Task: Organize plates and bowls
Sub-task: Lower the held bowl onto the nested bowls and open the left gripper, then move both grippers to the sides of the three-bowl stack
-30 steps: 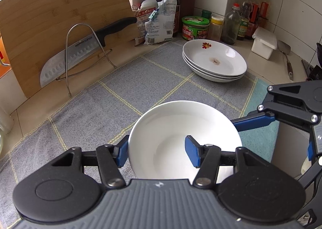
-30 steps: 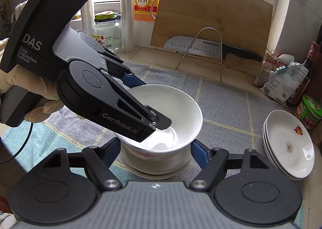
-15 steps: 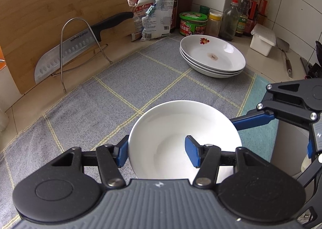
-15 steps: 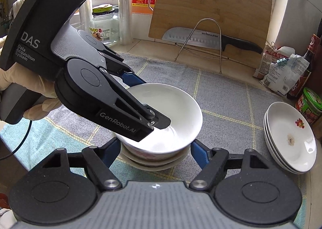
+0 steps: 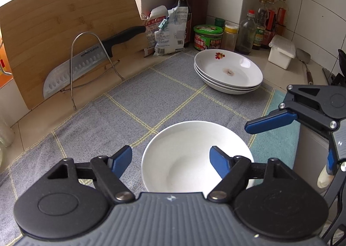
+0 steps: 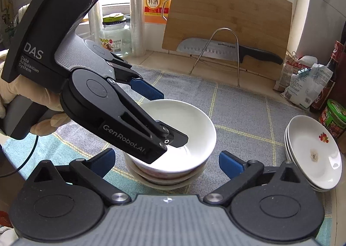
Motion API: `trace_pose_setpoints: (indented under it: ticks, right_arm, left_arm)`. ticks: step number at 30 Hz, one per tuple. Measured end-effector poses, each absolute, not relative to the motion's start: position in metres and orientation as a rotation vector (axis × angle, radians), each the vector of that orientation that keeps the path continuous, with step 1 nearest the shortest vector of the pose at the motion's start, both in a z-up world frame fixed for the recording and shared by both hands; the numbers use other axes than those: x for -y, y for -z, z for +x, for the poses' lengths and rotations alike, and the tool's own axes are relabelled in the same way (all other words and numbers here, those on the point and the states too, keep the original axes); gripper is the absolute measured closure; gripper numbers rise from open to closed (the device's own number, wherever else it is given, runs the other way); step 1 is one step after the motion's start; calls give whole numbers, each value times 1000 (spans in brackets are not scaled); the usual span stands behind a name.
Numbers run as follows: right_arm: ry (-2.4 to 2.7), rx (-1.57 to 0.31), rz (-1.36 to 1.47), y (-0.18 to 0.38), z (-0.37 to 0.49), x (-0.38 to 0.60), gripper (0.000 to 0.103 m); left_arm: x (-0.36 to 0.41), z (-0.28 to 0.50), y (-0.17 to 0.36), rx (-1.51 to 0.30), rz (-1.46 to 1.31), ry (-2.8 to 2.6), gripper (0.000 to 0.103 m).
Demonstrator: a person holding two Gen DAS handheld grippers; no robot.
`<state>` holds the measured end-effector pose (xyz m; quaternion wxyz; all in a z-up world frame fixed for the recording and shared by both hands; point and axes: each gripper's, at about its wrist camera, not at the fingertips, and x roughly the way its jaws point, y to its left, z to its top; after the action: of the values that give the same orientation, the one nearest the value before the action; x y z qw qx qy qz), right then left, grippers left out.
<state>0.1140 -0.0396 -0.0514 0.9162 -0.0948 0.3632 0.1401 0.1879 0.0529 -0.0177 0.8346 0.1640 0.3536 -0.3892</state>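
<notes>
A white bowl (image 6: 183,125) sits nested on top of a short stack of bowls (image 6: 166,179) near the front edge of the grey checked mat (image 5: 134,103); its inside is bare and holds nothing but the inner finger of the left gripper (image 5: 170,160); that gripper's jaws are opening, 1 blue pad just outside the bowl's left wall and the other over the inside, with the rim between them and neither pad pressing on it; in the right wrist view the same tool reaches in from the left, carried by a gloved hand (image 6: 36,99).

The right gripper (image 6: 166,159) hangs just in front of the bowl stack, its jaws opening and spread wide on either side of the stack, apart from it, nothing pinched.

Toward the mat's far right corner stands a stack of 3 plates (image 5: 228,72); the top 1 shows a small flower print near its rim and a brown spot at its middle, otherwise bare.

Between bowls and plates the mat lies open; a teal cloth (image 5: 274,140) shows past the mat's right edge; behind the mat's back edge a cutting board (image 5: 64,30) leans upright with a knife (image 5: 86,60) in a wire stand (image 5: 86,66) against it; jars and bottles (image 5: 248,30) crowd the counter's back corner beyond the plates.
</notes>
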Motion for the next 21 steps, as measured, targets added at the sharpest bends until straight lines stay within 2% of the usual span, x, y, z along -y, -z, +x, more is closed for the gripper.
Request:
trace_pose_setpoints:
  ticks: [4,21]
  right_arm:
    - [-285,-756,-206,53,115,41,0]
    - [-400,-811,-234,64,114,64,0]
  left_arm:
    - [-60,182,9,-710,346,813,15]
    - [-97,133,-4,-682,251,670,12]
